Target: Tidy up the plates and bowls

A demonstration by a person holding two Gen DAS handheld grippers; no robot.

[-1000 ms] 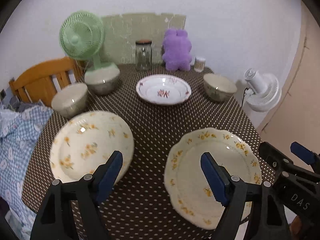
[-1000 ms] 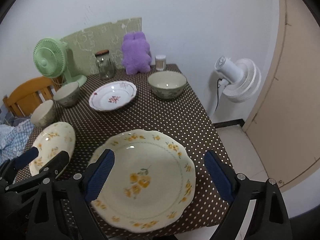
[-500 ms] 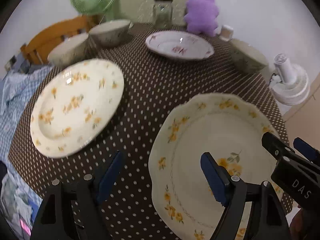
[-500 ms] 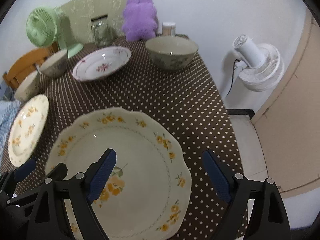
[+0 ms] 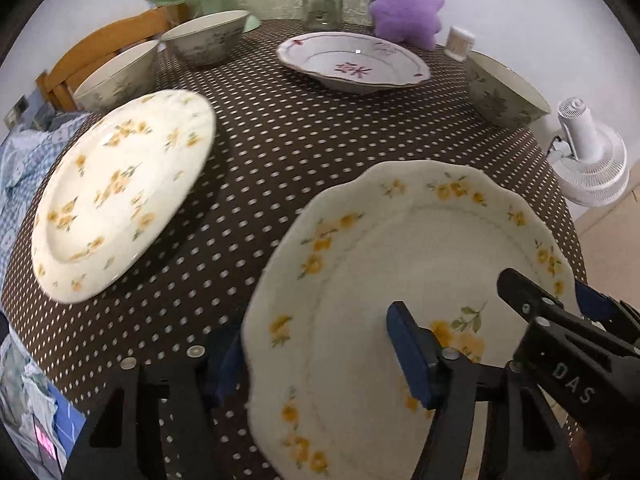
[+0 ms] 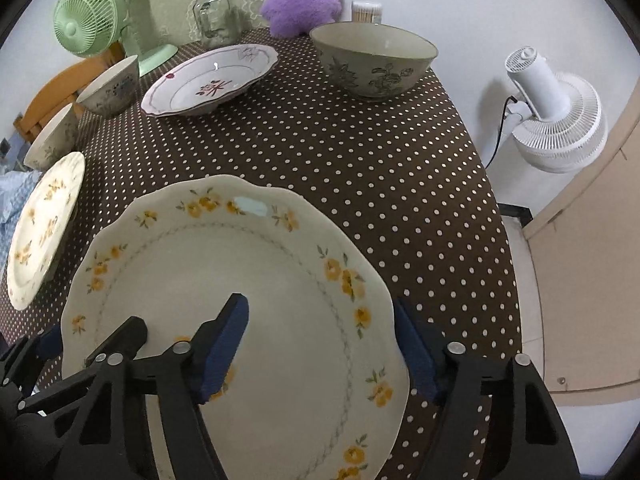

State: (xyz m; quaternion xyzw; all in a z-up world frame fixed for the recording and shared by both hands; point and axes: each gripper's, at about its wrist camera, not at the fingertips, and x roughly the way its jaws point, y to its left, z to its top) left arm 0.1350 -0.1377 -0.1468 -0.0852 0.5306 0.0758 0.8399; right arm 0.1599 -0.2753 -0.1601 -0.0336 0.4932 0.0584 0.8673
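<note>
where both tools straddle, near plate (image 6: 280, 280)

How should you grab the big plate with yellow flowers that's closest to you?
Grab the near yellow-flower plate by its thin wavy rim, coming from its two sides, left and right. It is wide and flat, so only the edge fits between the jaws. Both the left gripper and the right gripper are already open, each straddling one side's rim.

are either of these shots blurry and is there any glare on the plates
Left wrist view: the far yellow-flower plate is smeared by motion blur, and the table bulges from fisheye distortion. Right wrist view: mostly sharp, with a pale glare patch on the rim of the near plate.
</note>
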